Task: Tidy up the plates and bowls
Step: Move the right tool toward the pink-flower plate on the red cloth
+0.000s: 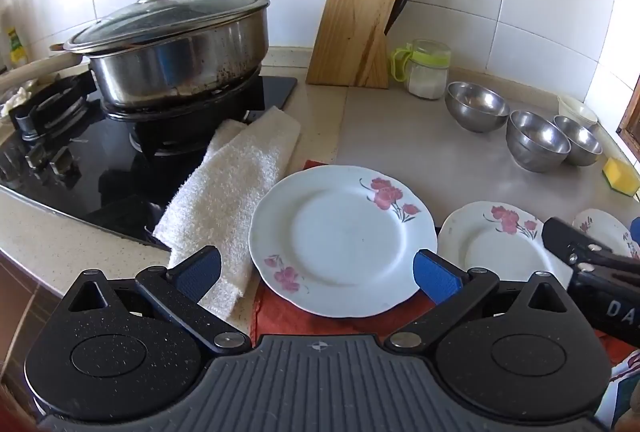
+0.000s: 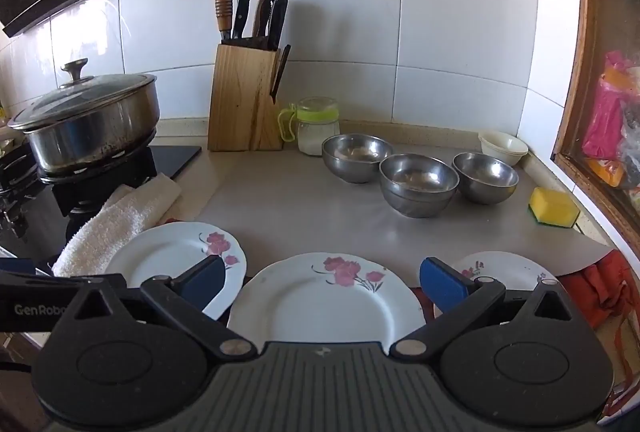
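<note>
Spread wide and holding nothing, the left gripper (image 1: pixel 318 274) hovers over the large flowered plate (image 1: pixel 340 240), the right gripper (image 2: pixel 322 282) likewise over the middle plate (image 2: pixel 326 302). Toward two o'clock sits the smallest plate (image 2: pixel 508 270). Three steel bowls (image 2: pixel 418 183) stand near one o'clock, the knife block (image 2: pixel 244 99) at eleven.

Both wrist views near, angled down – shared plates (image 1: pixel 342 240)
</note>
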Demonstrator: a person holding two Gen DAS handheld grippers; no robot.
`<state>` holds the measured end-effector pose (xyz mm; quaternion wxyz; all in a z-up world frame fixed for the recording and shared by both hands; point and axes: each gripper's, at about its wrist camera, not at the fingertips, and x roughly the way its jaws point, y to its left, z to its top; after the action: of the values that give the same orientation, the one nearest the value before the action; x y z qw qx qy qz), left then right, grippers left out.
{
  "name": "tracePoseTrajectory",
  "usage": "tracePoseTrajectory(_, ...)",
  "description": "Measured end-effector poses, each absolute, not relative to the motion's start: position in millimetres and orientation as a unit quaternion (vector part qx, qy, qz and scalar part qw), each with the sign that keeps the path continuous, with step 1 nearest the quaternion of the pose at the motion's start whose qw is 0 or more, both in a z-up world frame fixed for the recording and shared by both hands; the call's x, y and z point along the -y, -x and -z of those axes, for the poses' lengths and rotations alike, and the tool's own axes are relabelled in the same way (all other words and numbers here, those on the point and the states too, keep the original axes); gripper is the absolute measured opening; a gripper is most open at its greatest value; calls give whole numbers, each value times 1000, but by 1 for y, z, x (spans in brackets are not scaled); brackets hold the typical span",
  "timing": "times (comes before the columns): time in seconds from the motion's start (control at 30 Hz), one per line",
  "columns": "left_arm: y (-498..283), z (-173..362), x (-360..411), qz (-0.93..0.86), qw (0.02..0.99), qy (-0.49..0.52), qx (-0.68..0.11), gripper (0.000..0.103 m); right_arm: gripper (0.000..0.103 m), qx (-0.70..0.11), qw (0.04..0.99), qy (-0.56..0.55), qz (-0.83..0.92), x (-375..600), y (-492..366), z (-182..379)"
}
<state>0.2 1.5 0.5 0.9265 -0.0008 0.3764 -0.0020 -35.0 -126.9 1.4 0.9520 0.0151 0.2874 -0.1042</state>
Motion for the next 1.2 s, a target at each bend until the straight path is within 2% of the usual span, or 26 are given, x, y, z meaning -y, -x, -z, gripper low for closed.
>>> tracePoseTrajectory(1.2, -4, 7, 2, 11, 921, -15, -390, 103, 103, -305, 943, -33, 128, 122, 34, 13)
